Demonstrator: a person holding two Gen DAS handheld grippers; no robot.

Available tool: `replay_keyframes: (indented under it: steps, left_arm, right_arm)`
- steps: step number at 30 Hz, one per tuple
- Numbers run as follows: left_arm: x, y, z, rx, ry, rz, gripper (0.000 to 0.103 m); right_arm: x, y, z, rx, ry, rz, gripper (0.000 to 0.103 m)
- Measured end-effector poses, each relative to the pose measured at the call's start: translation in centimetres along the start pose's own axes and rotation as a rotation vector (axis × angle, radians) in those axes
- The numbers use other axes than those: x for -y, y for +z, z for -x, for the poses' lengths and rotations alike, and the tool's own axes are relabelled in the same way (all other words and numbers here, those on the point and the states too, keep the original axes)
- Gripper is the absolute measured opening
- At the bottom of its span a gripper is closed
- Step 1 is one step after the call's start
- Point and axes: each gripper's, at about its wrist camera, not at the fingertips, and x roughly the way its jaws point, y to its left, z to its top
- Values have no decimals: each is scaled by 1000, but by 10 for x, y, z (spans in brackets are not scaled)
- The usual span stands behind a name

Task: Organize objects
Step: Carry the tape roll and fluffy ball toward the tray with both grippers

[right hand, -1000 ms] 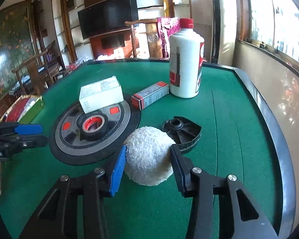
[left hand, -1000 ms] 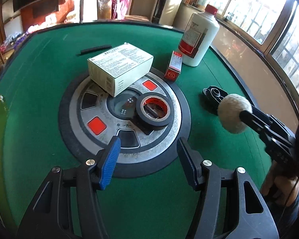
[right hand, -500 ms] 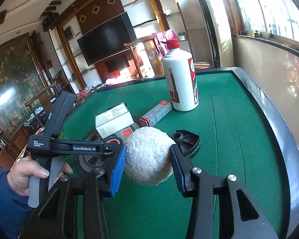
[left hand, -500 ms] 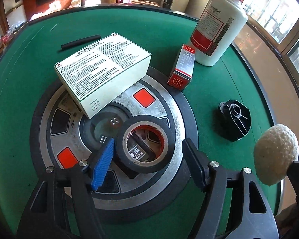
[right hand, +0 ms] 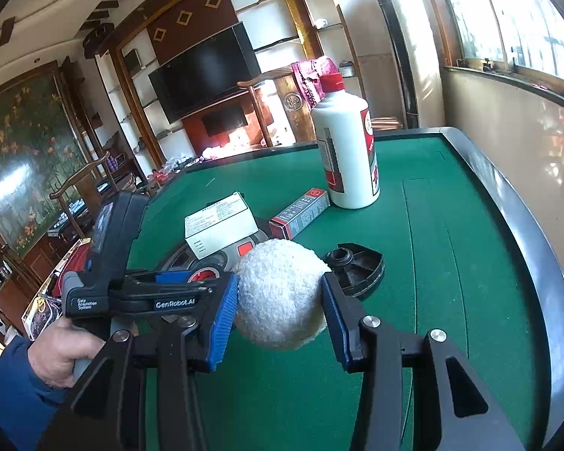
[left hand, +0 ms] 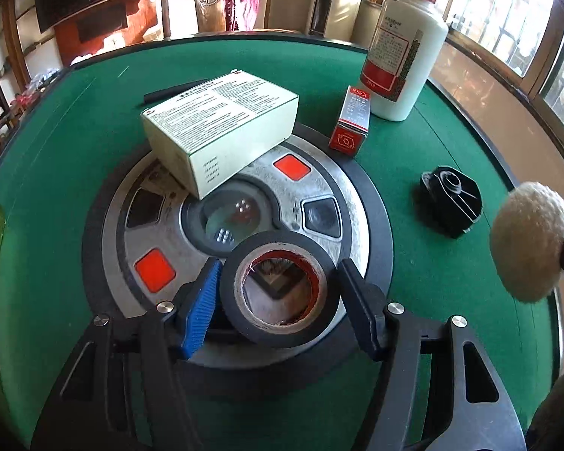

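While the green felt table (left hand: 75,120) fills most of both views, its round grey control disc (left hand: 342,203) at the centre serves as the landmark for everything else. Beyond the disc, toward the window side, a white bottle (left hand: 406,56) with a red cap stands upright on the felt. A white printed carton (left hand: 222,120) lies flat, partly over the disc's far edge and partly on the felt beyond it. Just off the disc's far rim, between it and the bottle, a slim red and grey box (left hand: 351,122) lies on its long side. Well to the window side of the disc, a black plastic hub (left hand: 451,199) sits on the felt. A woolly cream ball (right hand: 278,293) hangs above the felt on that same side of the disc, nearer the camera than the hub; the right gripper (right hand: 280,300) is clenched on it, both pads pressing its sides. On the near part of the disc lies a roll of black tape (left hand: 278,293), flat, with its red-lined core facing up. The left gripper (left hand: 278,300) straddles this roll with its jaws closing, the blue pad just beside the roll's edge and the other pad a little clear of it, so the roll is not yet gripped. A hand (right hand: 56,353) in a blue sleeve holds that gripper's handle. A thin black strip (left hand: 169,90) lies on the felt past the carton.
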Motion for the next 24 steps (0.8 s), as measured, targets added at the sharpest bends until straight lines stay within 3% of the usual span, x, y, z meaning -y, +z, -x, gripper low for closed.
replay_keyframes:
  steps: [7, 12, 24]
  left_arm:
    - [-4, -55, 56, 162, 48, -51, 63]
    - [-5, -78, 91, 293, 115, -87, 63]
    - [-47, -104, 140, 412, 190, -63, 63]
  right_arm:
    - [-18, -6, -4, -5, 3, 61, 45]
    - [-37, -16, -11, -24, 16, 95, 45]
    - [-111, -39, -16, -43, 68, 147, 45]
